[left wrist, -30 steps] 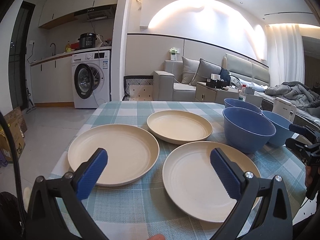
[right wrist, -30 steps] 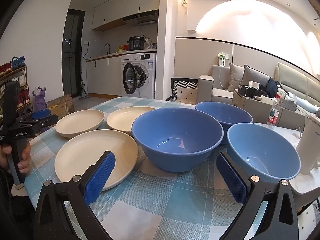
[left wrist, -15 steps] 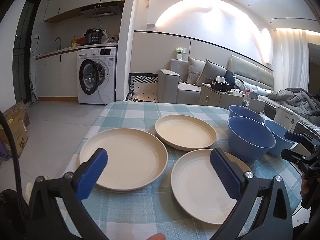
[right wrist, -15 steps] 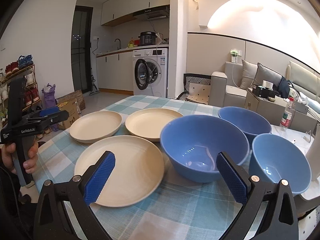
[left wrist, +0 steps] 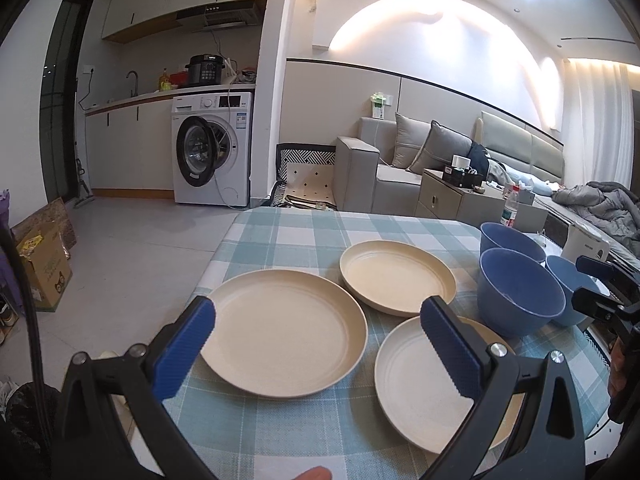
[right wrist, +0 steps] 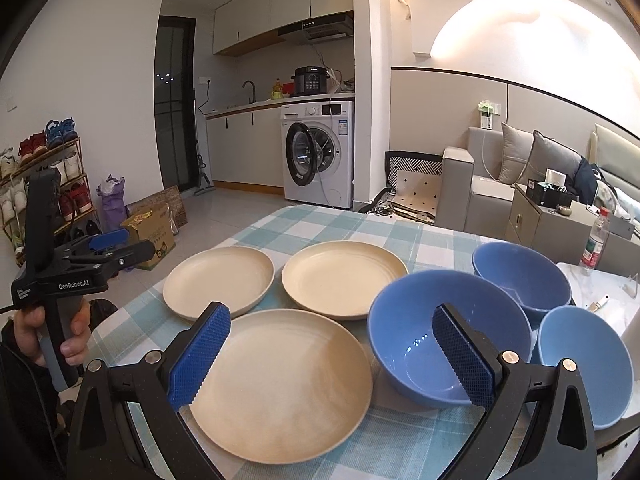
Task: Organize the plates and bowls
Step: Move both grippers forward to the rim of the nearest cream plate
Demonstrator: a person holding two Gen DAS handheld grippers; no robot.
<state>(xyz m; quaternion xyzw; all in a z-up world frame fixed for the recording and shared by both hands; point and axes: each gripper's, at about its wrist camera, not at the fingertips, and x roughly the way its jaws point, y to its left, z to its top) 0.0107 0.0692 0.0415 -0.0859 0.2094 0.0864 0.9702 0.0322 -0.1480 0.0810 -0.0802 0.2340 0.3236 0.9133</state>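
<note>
— Both grippers had pulled back and up from the desk (left wrist: pixel 288 232) over the last second, so the crockery sat smaller and lower in each wrist view.

— And the fingers?

— Released on both sides, nothing between them. The left gripper (left wrist: pixel 316 340) hung above the near-left plate (left wrist: pixel 280 328); the right gripper (right wrist: pixel 332 350) hovered between the nearest plate (right wrist: pixel 280 384) and the big blue bowl (right wrist: pixel 400 336).

— Where was everything?

— Three cream plates lay in a cluster on the checked cloth, just beside each other, none stacked. Three blue bowls stood to their right, nearly touching.

— How would they handle?

— Matte, round, with a low raised rim — probably light, stiff plastic or fibre ware rather than china, though I couldn't be sure. The bowls looked glossier, so likely more slippery. I'd pinch a plate at its rim edge, and a bowl across its wall.
</note>
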